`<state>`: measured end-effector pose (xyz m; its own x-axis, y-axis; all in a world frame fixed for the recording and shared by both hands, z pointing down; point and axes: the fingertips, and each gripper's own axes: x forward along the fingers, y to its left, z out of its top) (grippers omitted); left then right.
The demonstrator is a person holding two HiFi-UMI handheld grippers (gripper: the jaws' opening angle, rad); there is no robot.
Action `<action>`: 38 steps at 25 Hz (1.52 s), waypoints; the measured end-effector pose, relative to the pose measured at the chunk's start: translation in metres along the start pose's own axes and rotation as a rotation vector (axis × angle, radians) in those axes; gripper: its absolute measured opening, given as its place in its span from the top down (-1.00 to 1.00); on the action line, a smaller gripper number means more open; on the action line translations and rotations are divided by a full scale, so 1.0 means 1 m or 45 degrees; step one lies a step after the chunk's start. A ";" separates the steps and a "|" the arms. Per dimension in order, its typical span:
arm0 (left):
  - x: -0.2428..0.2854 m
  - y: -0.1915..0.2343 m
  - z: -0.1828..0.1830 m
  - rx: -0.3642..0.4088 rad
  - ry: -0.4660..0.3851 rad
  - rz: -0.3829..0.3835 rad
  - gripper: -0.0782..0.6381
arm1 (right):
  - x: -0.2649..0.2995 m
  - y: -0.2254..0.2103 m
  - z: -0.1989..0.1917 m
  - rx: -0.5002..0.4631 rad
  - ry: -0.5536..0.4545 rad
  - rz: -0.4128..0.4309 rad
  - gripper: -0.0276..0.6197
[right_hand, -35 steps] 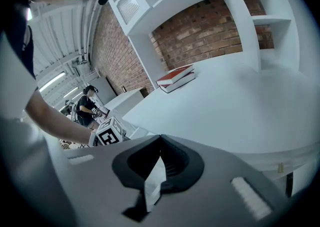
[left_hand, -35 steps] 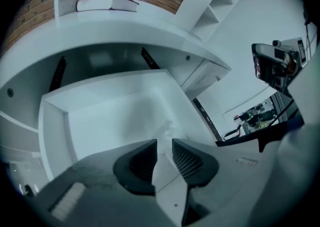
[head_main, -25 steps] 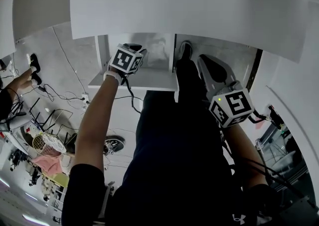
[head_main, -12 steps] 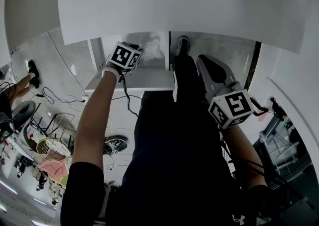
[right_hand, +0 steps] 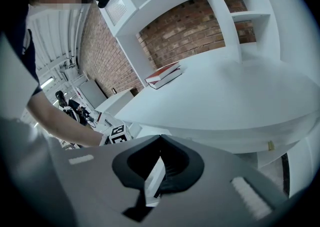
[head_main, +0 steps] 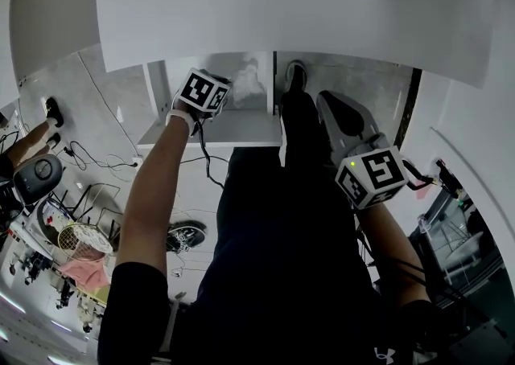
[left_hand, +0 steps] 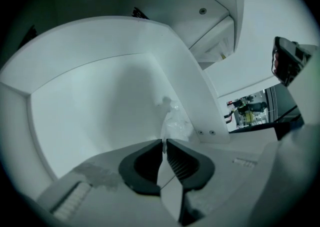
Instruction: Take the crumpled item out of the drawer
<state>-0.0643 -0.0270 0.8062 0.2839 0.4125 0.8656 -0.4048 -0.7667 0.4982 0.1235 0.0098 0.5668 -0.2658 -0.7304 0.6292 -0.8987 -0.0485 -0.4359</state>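
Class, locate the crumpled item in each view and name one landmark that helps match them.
Head view: crumpled item top centre, inside the drawer.
Left gripper view: crumpled item just right of centre, by the drawer's side wall.
Right gripper view: not in it.
Shared landmark: the white drawer, in the first two.

White drawer, clear crumpled item; beyond, a red-brick wall and red book on white worktop.

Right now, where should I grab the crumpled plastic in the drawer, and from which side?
Pinch its near lower edge, coming in through the open front of the drawer: the crumpled plastic rests against a side wall, leaving that edge free. The left gripper's jaws are closing on it there.
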 end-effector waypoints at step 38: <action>-0.213 -0.065 -0.003 -0.300 -0.863 0.139 0.74 | -0.008 0.101 0.066 -0.385 -0.084 0.327 0.91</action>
<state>-0.1013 -0.0632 0.5893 0.6764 -0.1144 0.7276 -0.6166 -0.6283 0.4743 0.0581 -0.0340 0.4759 -0.4808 -0.7353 0.4777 -0.8708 0.3366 -0.3583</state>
